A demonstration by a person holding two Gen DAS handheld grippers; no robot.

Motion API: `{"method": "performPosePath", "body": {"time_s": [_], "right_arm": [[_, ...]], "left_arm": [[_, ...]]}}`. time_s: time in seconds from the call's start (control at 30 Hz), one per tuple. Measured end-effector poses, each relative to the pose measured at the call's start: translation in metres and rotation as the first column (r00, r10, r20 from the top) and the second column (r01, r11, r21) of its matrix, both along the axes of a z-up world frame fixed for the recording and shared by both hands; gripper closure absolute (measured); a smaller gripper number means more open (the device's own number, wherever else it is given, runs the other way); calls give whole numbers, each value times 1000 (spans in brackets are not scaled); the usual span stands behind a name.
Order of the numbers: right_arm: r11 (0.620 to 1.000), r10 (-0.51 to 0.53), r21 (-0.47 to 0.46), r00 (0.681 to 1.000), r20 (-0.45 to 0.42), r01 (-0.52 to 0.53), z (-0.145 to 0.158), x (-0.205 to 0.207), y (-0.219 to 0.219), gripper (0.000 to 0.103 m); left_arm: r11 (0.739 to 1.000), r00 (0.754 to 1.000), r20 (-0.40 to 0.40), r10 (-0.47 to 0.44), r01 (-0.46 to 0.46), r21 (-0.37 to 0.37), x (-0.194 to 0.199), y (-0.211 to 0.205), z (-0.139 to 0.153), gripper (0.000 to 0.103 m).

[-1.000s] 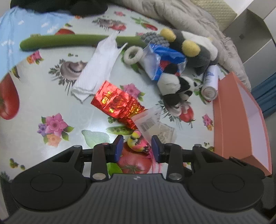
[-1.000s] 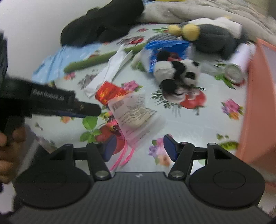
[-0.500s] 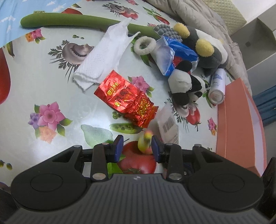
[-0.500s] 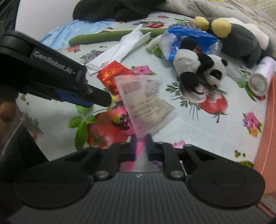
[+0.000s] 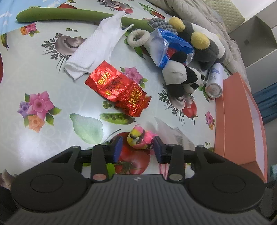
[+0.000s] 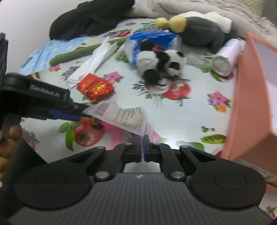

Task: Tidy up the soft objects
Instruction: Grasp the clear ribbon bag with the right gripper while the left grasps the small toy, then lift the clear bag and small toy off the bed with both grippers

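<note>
1. The right tongs (image 6: 142, 147), open a second ago, have pinched shut on the clear bag (image 6: 124, 117), lifting it off the counter (image 6: 173, 114).
2. The left tongs (image 5: 136, 147) are opening around the bird toy (image 5: 140, 140) at the near edge; pads not touching.
3. The box (image 5: 238, 121) waits right.

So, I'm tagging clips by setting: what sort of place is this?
Probably a home, perhaps a bedroom: a table under a floral oilcloth, strewn with plush toys like a panda, beside a rumpled quilt.
</note>
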State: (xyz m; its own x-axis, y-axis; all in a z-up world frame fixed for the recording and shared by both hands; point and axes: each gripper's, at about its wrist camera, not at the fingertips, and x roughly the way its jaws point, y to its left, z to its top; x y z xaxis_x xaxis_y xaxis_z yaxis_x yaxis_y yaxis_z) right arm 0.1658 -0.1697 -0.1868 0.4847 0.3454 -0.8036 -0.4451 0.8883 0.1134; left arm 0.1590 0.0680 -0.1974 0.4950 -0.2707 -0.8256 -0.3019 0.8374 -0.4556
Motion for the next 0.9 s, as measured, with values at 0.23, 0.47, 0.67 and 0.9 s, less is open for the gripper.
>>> {"method": "performPosePath", "body": {"time_s": [0.23,0.47,0.67,0.9], "right_arm": [[999,-53,7,999,2,53,7,-7,-21,98],[998,-55,9,998,4,55,8,-10,-25,98],[998,-56,25,998,31,55,17,-10,-22,99],[996,-73,49,994,85,69,36,-19,-24,99]], "left_arm": [[999,1000,15,-17,17,45,4,-9,-4,56],[998,999,31,-36,34,51,7,-16,-8,69],[995,997,61,-39,33,96,4,-17,6,78],[990,993,107,-52,37,136,-1,-19,37,78]]}}
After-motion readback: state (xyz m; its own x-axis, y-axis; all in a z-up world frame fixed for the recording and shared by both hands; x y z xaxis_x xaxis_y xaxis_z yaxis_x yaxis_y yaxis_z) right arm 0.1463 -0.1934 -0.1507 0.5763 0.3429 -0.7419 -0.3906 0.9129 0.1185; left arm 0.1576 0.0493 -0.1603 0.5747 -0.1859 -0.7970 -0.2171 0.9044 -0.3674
